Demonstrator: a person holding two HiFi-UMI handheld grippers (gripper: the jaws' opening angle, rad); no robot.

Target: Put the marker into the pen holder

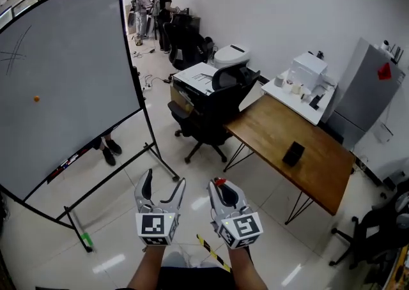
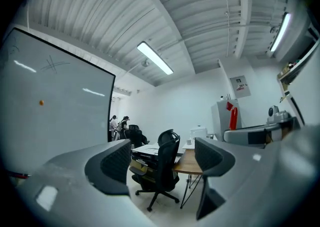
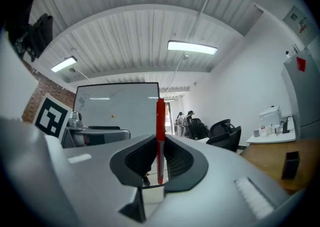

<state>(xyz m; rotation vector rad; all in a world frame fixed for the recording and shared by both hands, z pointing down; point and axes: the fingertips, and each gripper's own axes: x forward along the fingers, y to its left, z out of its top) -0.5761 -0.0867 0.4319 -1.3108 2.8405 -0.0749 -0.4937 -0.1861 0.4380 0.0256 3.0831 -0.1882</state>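
Note:
A red marker (image 3: 160,136) stands upright between the pads of my right gripper (image 3: 159,158), which is shut on it; its red cap (image 1: 220,182) shows at the jaw tips in the head view. My right gripper (image 1: 221,194) hovers over the floor, short of the wooden table (image 1: 268,130). A black pen holder (image 1: 293,153) stands on that table, seen small in the right gripper view as the pen holder (image 3: 290,165). My left gripper (image 1: 162,190) is beside the right one, open and with nothing in it; its jaws frame the black office chair (image 2: 164,168).
A whiteboard (image 1: 61,78) on a stand fills the left. A black office chair (image 1: 211,106) sits at the table's near end. A white side table (image 1: 299,98) with small items, a grey cabinet (image 1: 367,91) and people at the far desks (image 1: 156,11) are beyond.

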